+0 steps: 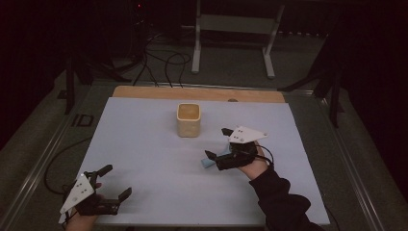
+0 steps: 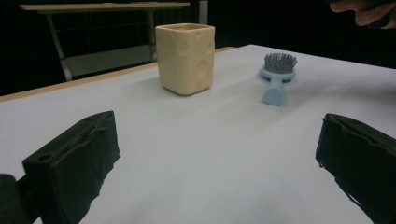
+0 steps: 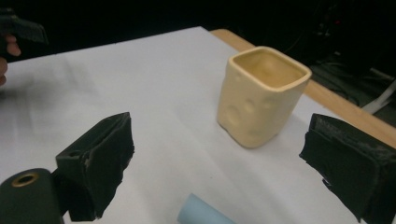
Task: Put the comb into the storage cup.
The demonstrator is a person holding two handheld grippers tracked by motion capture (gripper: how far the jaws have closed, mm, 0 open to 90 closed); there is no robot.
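While both grippers hang over the white sheet with nothing between their jaws, the scene reads as follows.

Right gripper [image 1: 219, 143]: held at the right of the table, low over the brush; jaws spread wide, one on each side of the handle's end and clear of it, gripping nothing. In its own view [image 3: 219, 163] the pale blue handle tip lies between and just below the jaws.

Brush [image 2: 277, 74]: light blue, grey bristles up, lying flat on the sheet to the right of the cup; handle points toward the person. In the high view, a bit of blue handle [image 1: 208, 163] peeks out beneath the right gripper.

Cup [image 1: 188, 120]: cream, squarish, dimpled sides, upright, mouth open; stands near the far middle of the sheet, apart from the brush.

Left gripper [image 1: 113, 181]: near the front left corner, well apart from cup and brush; jaws wide, holding nothing.

Sheet [image 1: 144, 144]: white, covers the wooden table [image 1: 144, 91].
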